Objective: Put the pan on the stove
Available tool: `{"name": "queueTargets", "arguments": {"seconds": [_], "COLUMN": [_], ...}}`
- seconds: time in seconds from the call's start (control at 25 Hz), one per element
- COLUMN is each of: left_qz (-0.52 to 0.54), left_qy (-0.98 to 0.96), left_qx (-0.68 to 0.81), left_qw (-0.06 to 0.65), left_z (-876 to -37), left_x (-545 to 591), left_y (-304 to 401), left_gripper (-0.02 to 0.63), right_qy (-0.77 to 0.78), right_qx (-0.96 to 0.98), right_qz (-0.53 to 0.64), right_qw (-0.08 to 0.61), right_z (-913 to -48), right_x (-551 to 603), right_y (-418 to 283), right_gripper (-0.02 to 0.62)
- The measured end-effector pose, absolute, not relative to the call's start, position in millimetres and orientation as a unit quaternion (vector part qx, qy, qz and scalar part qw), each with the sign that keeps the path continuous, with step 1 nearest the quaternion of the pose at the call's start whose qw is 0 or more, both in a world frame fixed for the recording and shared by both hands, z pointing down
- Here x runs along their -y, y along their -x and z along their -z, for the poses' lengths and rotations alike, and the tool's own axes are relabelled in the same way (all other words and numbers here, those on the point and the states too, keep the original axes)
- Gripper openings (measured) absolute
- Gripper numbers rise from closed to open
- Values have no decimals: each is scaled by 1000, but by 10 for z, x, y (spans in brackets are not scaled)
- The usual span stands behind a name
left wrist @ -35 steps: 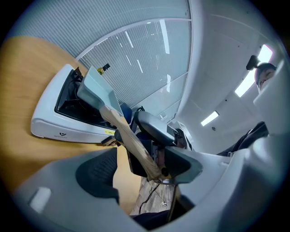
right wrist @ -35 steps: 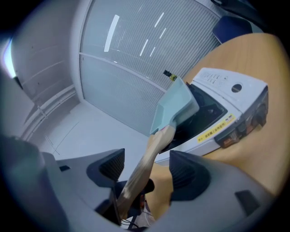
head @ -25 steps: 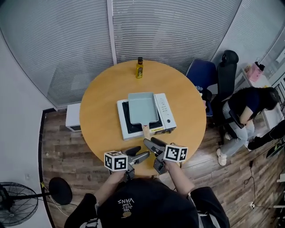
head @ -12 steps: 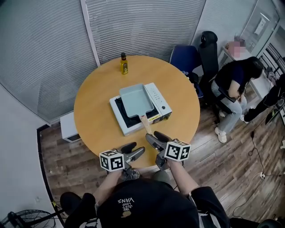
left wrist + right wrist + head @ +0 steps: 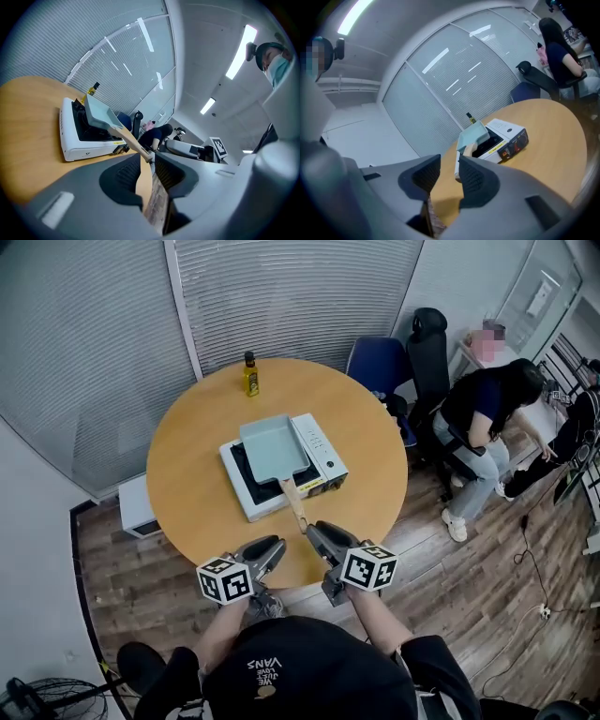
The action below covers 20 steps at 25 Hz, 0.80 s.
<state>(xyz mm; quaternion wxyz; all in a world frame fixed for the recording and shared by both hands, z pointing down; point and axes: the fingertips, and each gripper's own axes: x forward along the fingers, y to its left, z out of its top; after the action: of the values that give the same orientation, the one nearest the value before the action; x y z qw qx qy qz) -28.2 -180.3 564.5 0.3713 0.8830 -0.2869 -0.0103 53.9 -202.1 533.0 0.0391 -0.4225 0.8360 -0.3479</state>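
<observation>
The fingers [image 5: 123, 176] of the left gripper [image 5: 266, 549] and of the right gripper [image 5: 317, 533] are closing on nothing, just short of the pale-green rectangular pan [image 5: 273, 448], which sits on the white portable stove [image 5: 319, 457] mid-table [image 5: 187, 484], its long axis and wooden handle [image 5: 294, 503] pointing toward the person.
</observation>
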Motion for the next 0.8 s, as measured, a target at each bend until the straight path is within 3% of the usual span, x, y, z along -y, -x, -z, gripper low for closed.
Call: {"name": "queueTargets", "arguments": {"seconds": [0.28,0.8], "left_qz": [31,30], "left_qy": [-876,-866], "left_qx": [329,371], "left_qw": [351,334], "left_z": [-5525,-5559], "left_x": [1610,1034], "left_y": [137,-105], "left_gripper": [11,9], "right_qy": [383,342], "right_qx": [-857,-873], "right_qz": [343,346], "right_qw": [34,2], "right_z": [-5247,-5360], "right_x": [1749,1151], "right_y": [-642,-825], "right_gripper": [62,28]}}
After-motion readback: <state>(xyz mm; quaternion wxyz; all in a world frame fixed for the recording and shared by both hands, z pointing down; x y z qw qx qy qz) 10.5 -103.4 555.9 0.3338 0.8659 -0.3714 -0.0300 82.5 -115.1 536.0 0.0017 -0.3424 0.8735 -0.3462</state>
